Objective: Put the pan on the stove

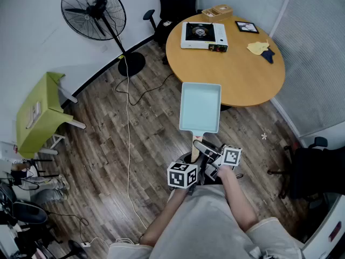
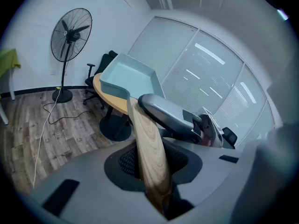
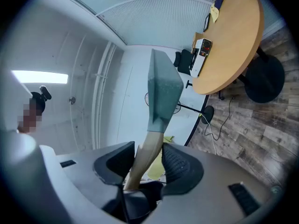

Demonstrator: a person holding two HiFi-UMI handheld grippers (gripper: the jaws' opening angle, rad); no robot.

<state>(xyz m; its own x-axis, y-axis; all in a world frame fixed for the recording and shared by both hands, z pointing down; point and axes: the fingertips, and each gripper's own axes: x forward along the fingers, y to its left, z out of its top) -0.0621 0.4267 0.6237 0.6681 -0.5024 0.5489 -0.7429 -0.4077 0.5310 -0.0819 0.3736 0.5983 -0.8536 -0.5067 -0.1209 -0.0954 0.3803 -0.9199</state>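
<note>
The pan [image 1: 200,108] is a pale teal square pan with a wooden handle [image 1: 195,144]. It hangs in the air over the floor, just short of the round table's near edge. Both grippers are shut on the handle: my left gripper [image 1: 194,158] near its end, my right gripper [image 1: 205,148] just ahead of it. In the left gripper view the handle [image 2: 148,146] runs up between the jaws to the pan [image 2: 128,78], with the right gripper [image 2: 173,118] across it. In the right gripper view the handle [image 3: 145,153] sits between the pads. The white stove [image 1: 204,35] stands at the table's far side.
The round wooden table [image 1: 242,77] also holds a yellow cloth [image 1: 259,47], a dark frame [image 1: 246,27] and a wooden box [image 1: 218,9]. A standing fan [image 1: 94,9] with its cable [image 1: 128,117], a green side table [image 1: 38,115] and office chairs [image 1: 175,4] stand around.
</note>
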